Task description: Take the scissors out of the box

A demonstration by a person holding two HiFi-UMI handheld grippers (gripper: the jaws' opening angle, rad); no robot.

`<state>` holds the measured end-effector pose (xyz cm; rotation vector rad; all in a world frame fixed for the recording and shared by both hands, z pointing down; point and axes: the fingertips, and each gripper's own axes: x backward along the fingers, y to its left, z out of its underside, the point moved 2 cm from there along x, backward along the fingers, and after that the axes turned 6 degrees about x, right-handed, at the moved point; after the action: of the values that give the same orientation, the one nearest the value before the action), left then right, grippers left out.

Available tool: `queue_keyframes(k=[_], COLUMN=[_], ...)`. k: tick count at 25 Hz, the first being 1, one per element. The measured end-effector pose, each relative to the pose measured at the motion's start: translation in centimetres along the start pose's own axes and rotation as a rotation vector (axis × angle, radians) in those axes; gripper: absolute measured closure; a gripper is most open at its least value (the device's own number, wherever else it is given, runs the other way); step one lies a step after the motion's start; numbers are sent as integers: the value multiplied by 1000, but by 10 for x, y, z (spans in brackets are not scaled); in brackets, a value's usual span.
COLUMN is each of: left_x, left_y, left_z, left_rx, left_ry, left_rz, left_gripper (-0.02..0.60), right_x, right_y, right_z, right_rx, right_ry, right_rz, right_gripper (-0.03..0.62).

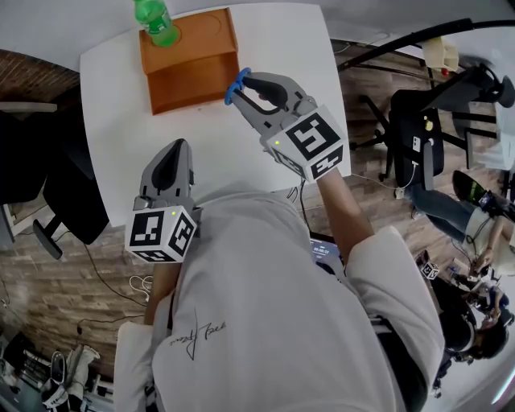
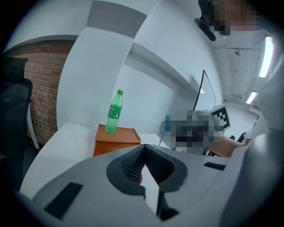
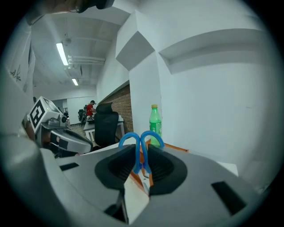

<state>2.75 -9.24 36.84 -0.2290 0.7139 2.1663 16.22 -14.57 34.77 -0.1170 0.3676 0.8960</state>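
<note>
My right gripper [image 3: 142,153] is clamped on a pair of blue-handled metal scissors [image 3: 141,148]. The pads pinch it just below the two handle loops, with the jaws only as far apart as the scissors are thick. The loops stick out past my fingertips and the blades run back between the jaws toward me, so the long axis follows the gripper's own line. In the head view that line points to about 11 o'clock. The scissors hang above the white table [image 1: 121,96], just at the near right corner of the orange wooden box [image 1: 189,68] that stands at 12 o'clock. A green plastic bottle [image 1: 157,22] stands upright on the box's top, toward its 11 o'clock corner. Black office chairs [image 1: 418,133] sit off the table at 3 o'clock. My left gripper [image 2: 144,150] hovers at 7 o'clock of the right one, jaws closed together on nothing.
</note>
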Motion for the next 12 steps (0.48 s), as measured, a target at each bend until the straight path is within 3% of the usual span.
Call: queue_keyframes(k=[12], left_x=[-5], left_y=[4], left_z=[-1], left_rx=[14], left_ry=[5], left_rz=[1], left_gripper=[574], right_x=[13], right_y=[-2], right_z=[9], right_rx=[-33], right_ry=[15], right_rz=[32], right_gripper=[500])
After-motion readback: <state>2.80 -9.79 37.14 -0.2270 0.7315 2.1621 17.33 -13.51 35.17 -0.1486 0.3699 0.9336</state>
